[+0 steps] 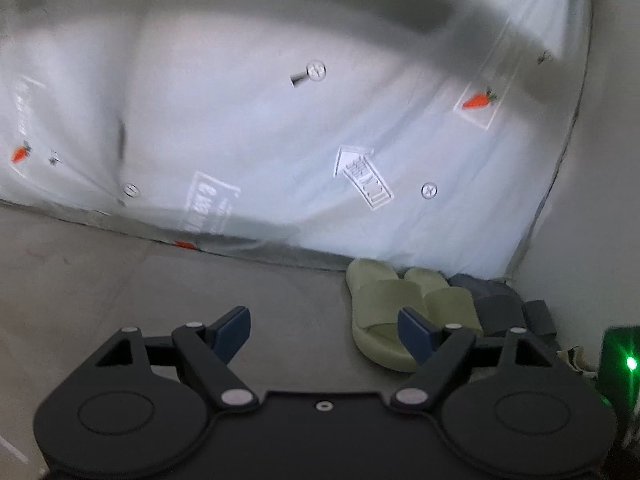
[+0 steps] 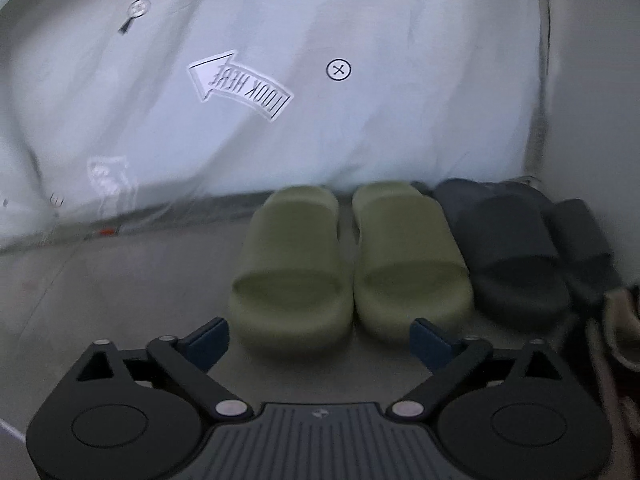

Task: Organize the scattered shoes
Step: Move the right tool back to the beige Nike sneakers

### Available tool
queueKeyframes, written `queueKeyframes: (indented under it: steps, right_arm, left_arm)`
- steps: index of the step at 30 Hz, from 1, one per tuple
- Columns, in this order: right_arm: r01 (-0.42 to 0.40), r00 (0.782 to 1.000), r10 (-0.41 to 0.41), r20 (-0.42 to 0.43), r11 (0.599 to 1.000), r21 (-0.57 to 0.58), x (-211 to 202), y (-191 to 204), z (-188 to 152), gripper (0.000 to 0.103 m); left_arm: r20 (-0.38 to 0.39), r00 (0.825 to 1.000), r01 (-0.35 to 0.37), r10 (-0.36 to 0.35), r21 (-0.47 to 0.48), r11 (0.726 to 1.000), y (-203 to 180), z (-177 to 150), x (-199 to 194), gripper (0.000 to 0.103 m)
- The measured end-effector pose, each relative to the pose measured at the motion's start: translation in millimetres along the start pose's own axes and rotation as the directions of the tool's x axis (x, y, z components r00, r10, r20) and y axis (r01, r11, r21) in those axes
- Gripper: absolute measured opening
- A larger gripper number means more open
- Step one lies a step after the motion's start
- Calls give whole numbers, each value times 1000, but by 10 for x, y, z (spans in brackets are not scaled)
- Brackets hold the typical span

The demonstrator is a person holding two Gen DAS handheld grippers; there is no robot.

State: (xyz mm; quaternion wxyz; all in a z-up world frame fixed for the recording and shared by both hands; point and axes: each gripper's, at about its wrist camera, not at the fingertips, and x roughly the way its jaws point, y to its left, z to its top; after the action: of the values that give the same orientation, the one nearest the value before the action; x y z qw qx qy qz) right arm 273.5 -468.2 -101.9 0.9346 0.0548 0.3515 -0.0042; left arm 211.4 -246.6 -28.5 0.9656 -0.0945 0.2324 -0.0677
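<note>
Two olive-green slides stand side by side on the grey floor, toes toward a hanging white sheet: the left slide (image 2: 292, 268) and the right slide (image 2: 408, 264). To their right sit two dark grey slides (image 2: 516, 252). My right gripper (image 2: 320, 344) hovers just short of the green pair, open, with nothing between its blue pads. In the left wrist view the green slides (image 1: 384, 308) lie right of centre, the dark slides (image 1: 496, 304) beyond them. My left gripper (image 1: 326, 330) is open and empty, its right fingertip (image 1: 416, 334) in front of the near green slide.
A white sheet (image 2: 360, 128) printed with an arrow, carrots and crossed circles hangs behind the shoes. A beige shoe (image 2: 624, 332) shows at the right edge. A device with a green light (image 1: 630, 362) sits at the far right. Bare grey floor (image 1: 120, 280) spreads to the left.
</note>
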Motion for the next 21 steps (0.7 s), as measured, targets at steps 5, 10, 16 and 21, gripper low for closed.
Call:
queueKeyframes:
  steps: [5, 10, 16, 21]
  right_arm:
    - [-58, 997, 57, -53, 998, -24, -554, 95, -296, 103]
    - [-191, 974, 184, -129, 981, -37, -921, 337, -680, 103]
    - [-305, 942, 274, -195, 940, -150, -1077, 939, -914, 103]
    - [-383, 914, 336, -226, 900, -208, -1131, 1584, -1000, 103]
  left_arm:
    - [0, 996, -92, 92, -42, 995, 113, -329, -615, 82]
    - [-43, 976, -219, 216, -119, 968, 535, -695, -1231, 82]
    - [-49, 938, -345, 342, -196, 918, 998, -894, -1801, 82]
    - [-45, 905, -421, 423, -235, 876, 1604, -868, -2343, 82]
